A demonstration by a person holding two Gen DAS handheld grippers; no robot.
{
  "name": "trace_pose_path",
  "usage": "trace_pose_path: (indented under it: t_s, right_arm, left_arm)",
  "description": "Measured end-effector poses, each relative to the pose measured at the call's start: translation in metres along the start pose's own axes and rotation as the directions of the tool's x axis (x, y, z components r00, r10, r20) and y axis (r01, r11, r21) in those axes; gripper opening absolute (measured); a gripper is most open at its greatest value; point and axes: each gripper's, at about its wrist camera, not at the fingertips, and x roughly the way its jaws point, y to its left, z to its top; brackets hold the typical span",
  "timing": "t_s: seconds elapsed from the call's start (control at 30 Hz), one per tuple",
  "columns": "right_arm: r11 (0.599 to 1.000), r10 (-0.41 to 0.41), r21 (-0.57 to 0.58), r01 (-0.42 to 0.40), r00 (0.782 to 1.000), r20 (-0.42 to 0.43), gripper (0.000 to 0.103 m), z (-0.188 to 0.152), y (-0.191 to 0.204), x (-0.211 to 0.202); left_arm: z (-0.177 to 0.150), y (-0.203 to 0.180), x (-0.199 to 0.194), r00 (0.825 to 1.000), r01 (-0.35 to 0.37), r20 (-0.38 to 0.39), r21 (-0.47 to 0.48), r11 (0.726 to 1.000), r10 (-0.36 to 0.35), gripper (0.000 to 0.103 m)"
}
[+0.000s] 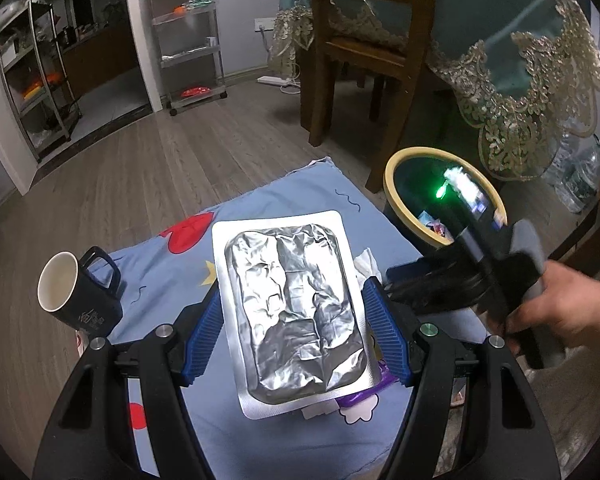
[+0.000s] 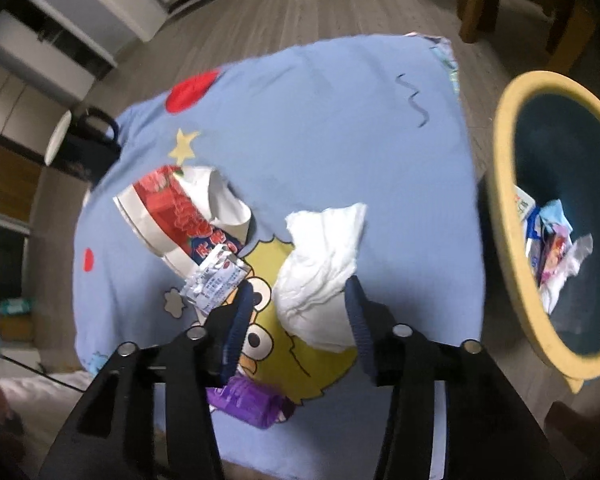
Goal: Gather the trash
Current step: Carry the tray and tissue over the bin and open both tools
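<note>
My left gripper (image 1: 296, 320) is shut on a crinkled silver foil pack (image 1: 296, 288), its blue pads pressed on the pack's two long edges above the blue cartoon cloth (image 1: 172, 264). In the right wrist view my right gripper (image 2: 302, 312) stands open, pointing down over a crumpled white tissue (image 2: 320, 272) that lies between its fingers on the cloth (image 2: 320, 120). A torn red and white carton (image 2: 172, 216), a small silver packet (image 2: 216, 280) and a purple wrapper (image 2: 248, 400) lie close by. The yellow-rimmed bin (image 2: 504, 200) at the right holds several wrappers.
A dark mug (image 1: 80, 292) stands at the cloth's left edge. The bin (image 1: 396, 168) sits on the floor beside a wooden chair (image 1: 364, 40) and a table with a lace-edged cloth (image 1: 540, 80). A hand (image 1: 560, 312) holds the right gripper. Metal shelves (image 1: 192, 32) line the far wall.
</note>
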Motion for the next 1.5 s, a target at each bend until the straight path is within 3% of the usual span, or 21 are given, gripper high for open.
trace_pose_path:
  t_s: [0.27,0.3,0.33,0.43,0.53,0.7,0.8,0.97,1.07,1.23,1.5]
  right_arm:
    - [0.992,-0.104,-0.081,0.100,0.994,-0.047,0.051,-0.004,0.010,0.031]
    - [0.990,-0.114,-0.093,0.110,0.992,-0.045,0.045,-0.004,0.012,0.031]
    - [0.987,-0.131,-0.104,0.126,0.990,-0.043,0.027,-0.004,0.013,0.031]
    - [0.992,-0.107,-0.078,0.103,0.993,-0.048,0.016,-0.003,0.010,0.027]
    - [0.993,-0.103,-0.067,0.101,0.994,-0.033,0.015,-0.001,0.009,0.017]
    - [0.998,-0.070,0.009,0.070,0.996,0.054,0.015,0.004,0.003,-0.035]
    - [0.994,-0.110,0.003,0.110,0.989,0.098,0.015,0.001,-0.001,-0.073]
    - [0.974,-0.219,-0.006,0.225,0.953,0.208,0.015,-0.002,-0.028,-0.124]
    - [0.953,-0.301,0.064,0.295,0.923,0.237,0.015,0.005,-0.066,-0.135]
    - [0.945,-0.297,0.216,0.245,0.920,0.257,0.015,0.009,-0.121,-0.143]
    - [0.912,-0.283,0.373,0.172,0.921,0.268,0.015,0.000,-0.179,-0.150]
  left_arm:
    - [0.000,0.004,0.000,1.000,0.007,-0.002,-0.011,1.000,-0.007,0.068]
    - [0.000,0.003,0.001,1.000,0.008,-0.003,-0.007,1.000,-0.009,0.068]
    - [0.000,0.003,0.001,1.000,0.009,-0.004,-0.005,1.000,-0.009,0.068]
    - [0.000,0.001,0.002,1.000,0.007,-0.007,0.006,1.000,-0.007,0.068]
    - [0.001,-0.001,0.002,1.000,0.009,-0.007,0.008,1.000,-0.009,0.068]
    - [0.003,-0.006,0.004,1.000,0.023,-0.009,0.012,1.000,-0.023,0.068]
    - [0.009,-0.019,0.010,1.000,0.027,-0.007,0.038,0.999,-0.027,0.068]
    - [0.025,-0.051,0.035,0.998,0.056,-0.015,0.075,0.996,-0.055,0.068]
    - [0.036,-0.076,0.057,0.997,0.076,-0.023,0.119,0.990,-0.073,0.068]
    - [0.055,-0.113,0.093,0.989,0.147,-0.037,0.156,0.977,-0.143,0.068]
    - [0.076,-0.169,0.146,0.984,0.179,-0.031,0.280,0.943,-0.177,0.068]
